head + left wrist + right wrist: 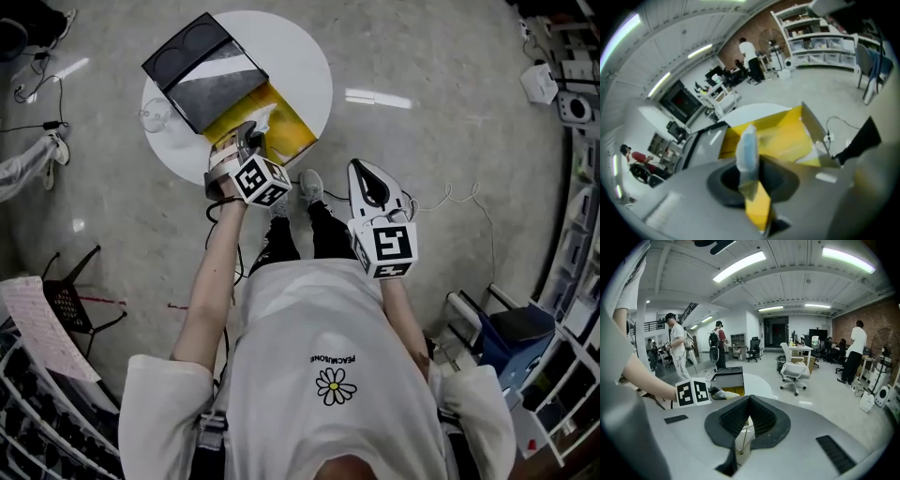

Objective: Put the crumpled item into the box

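Observation:
An open box [286,120] with a yellow inside and a black lid [202,70] lies on a round white table [300,56]. My left gripper [251,133] hovers over the yellow part, shut on a pale crumpled item [260,120]. In the left gripper view the crumpled item [746,147] sticks up from between the jaws of the left gripper [752,176], with the yellow box [783,136] just beyond. My right gripper [364,173] hangs off the table above the floor, shut and empty. In its own view the right gripper [749,401] has its ridged pads touching.
A clear glass object [155,117] sits at the table's left edge. On the floor are a white cable [450,202], a black wire chair [70,300] at left and a blue bin [511,337] at right. Several people and an office chair [794,371] stand far off.

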